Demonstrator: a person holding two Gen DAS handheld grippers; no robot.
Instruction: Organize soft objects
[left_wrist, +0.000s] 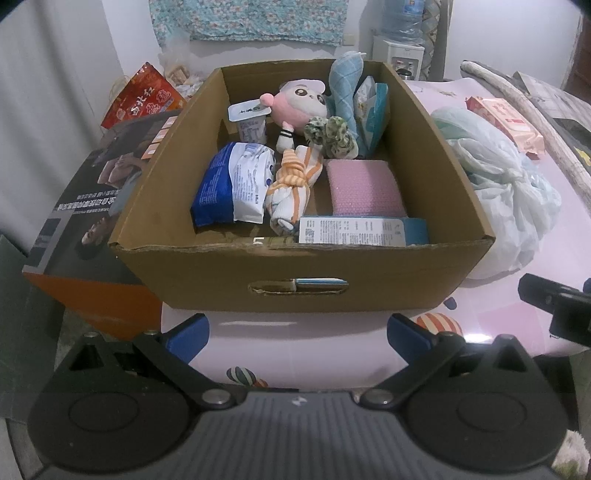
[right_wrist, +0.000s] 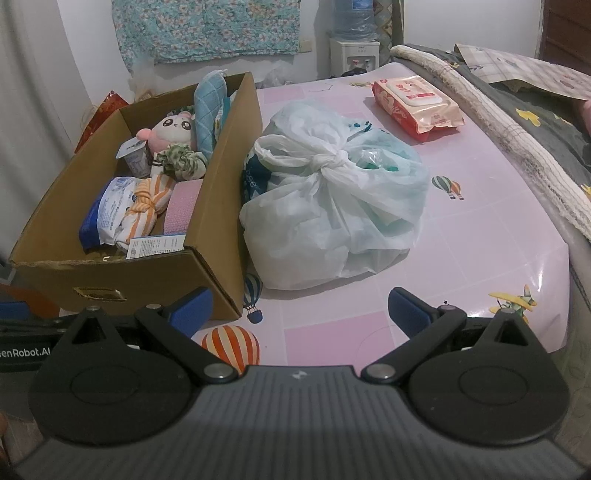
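The right gripper (right_wrist: 299, 314) fingers, spread wide and empty, should be closed on the knot of the plastic bag (right_wrist: 332, 192) ahead.

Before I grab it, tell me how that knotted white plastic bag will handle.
The knotted white plastic bag looks floppy: thin, crumpled film, so it will probably sag. The film may slip; its knot looks the surest hold. Bulging with soft contents, likely light.

Black tongs (right_wrist: 299, 314), blue pads (right_wrist: 406, 314), seemingly ribbed grey housing.
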